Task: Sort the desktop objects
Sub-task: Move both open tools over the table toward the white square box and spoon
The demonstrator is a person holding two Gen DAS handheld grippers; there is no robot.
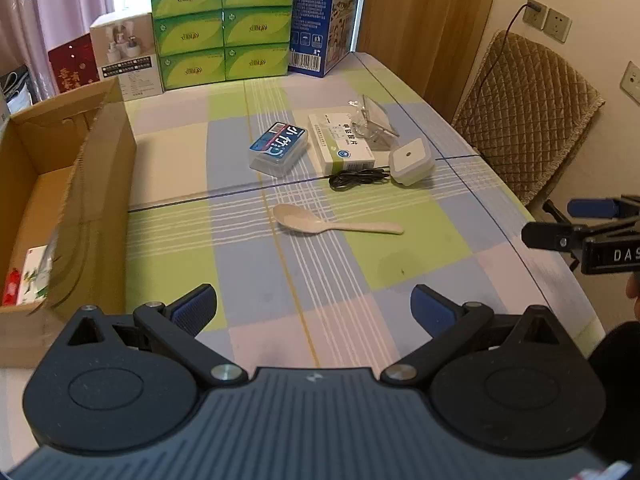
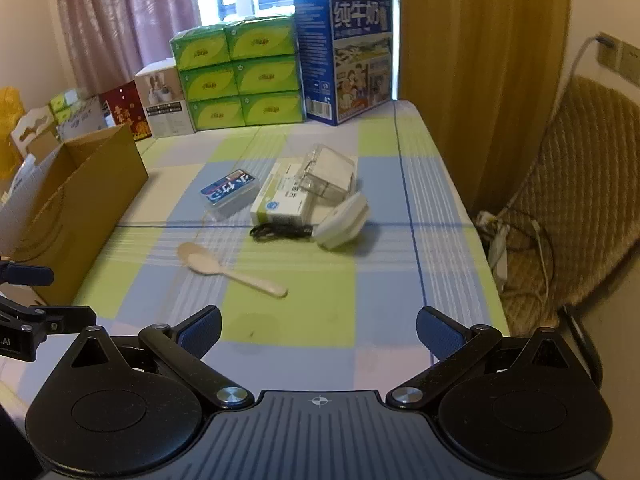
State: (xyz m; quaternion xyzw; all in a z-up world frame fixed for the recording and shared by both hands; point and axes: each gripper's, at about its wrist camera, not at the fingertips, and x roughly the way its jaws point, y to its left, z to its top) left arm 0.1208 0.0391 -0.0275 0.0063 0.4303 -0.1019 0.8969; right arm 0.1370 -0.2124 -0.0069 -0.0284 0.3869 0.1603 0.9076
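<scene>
left tongs (image 1: 314, 308) spread, empty | right tongs (image 2: 319, 332) spread, empty | spoon (image 1: 320, 222) mid-table, bare cloth around | cardboard box (image 1: 96, 184) left edge

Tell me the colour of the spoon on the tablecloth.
The spoon is pale cream, almost beige; the left wrist view shows it best.

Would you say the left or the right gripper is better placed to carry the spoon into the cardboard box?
Probably the left gripper: it is open, faces the spoon, and the cardboard box sits right beside it. The right gripper is farther from the box.
</scene>
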